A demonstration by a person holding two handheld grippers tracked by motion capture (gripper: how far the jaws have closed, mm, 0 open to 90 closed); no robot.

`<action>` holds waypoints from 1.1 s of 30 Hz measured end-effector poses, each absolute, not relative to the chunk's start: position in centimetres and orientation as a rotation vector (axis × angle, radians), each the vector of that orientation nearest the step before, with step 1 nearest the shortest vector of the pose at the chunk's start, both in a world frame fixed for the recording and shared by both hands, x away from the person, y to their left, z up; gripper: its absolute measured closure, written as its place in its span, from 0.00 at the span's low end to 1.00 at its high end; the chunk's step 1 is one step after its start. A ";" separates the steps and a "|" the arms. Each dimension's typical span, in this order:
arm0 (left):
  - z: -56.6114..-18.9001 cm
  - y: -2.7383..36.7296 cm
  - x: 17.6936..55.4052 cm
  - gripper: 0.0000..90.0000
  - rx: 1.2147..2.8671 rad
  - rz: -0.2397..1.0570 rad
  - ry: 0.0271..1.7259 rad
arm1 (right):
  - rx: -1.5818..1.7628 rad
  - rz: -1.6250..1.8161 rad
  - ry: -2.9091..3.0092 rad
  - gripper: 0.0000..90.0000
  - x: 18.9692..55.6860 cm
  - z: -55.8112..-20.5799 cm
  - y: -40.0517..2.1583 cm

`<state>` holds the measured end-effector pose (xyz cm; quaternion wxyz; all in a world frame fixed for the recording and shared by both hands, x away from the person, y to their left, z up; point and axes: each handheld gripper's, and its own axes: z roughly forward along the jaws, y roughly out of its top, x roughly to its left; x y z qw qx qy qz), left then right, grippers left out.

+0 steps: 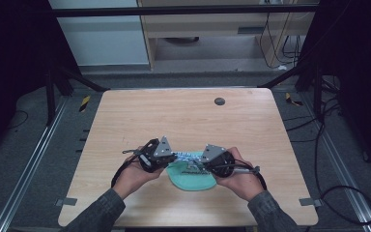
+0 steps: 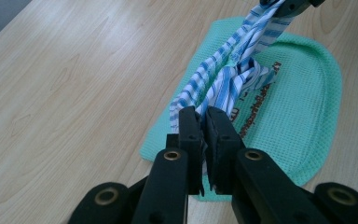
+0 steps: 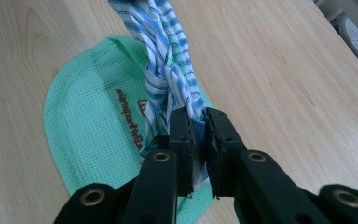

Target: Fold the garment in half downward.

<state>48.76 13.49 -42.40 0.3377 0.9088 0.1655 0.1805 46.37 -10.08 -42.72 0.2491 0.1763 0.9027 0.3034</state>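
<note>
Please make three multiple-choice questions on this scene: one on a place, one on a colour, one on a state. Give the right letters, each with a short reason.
1. Where does the green cloth lie?
A. on the near middle of the table
B. at the far edge
C. on the floor

2. What colours has the striped fabric?
A. red and black
B. blue and white
C. plain yellow

3. How is the left hand-held gripper?
A. wide open
B. shut on the striped fabric
C. shut on nothing

Answers: 1 A, it lies flat between the two hands; 2 B, both gripper views show the stripes; 3 B, the fabric is pinched between the jaws.
</note>
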 end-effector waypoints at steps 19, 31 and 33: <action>-44.1 13.8 47.5 0.95 2.374 0.430 0.429 | 0.473 0.824 2.497 0.90 44.8 -44.2 -10.0; -45.8 14.0 46.6 0.96 2.386 0.392 0.437 | 0.473 0.820 2.525 0.90 43.9 -45.4 -10.0; -46.1 14.0 46.5 0.96 2.391 0.389 0.433 | 0.476 0.817 2.526 0.90 43.9 -45.5 -10.0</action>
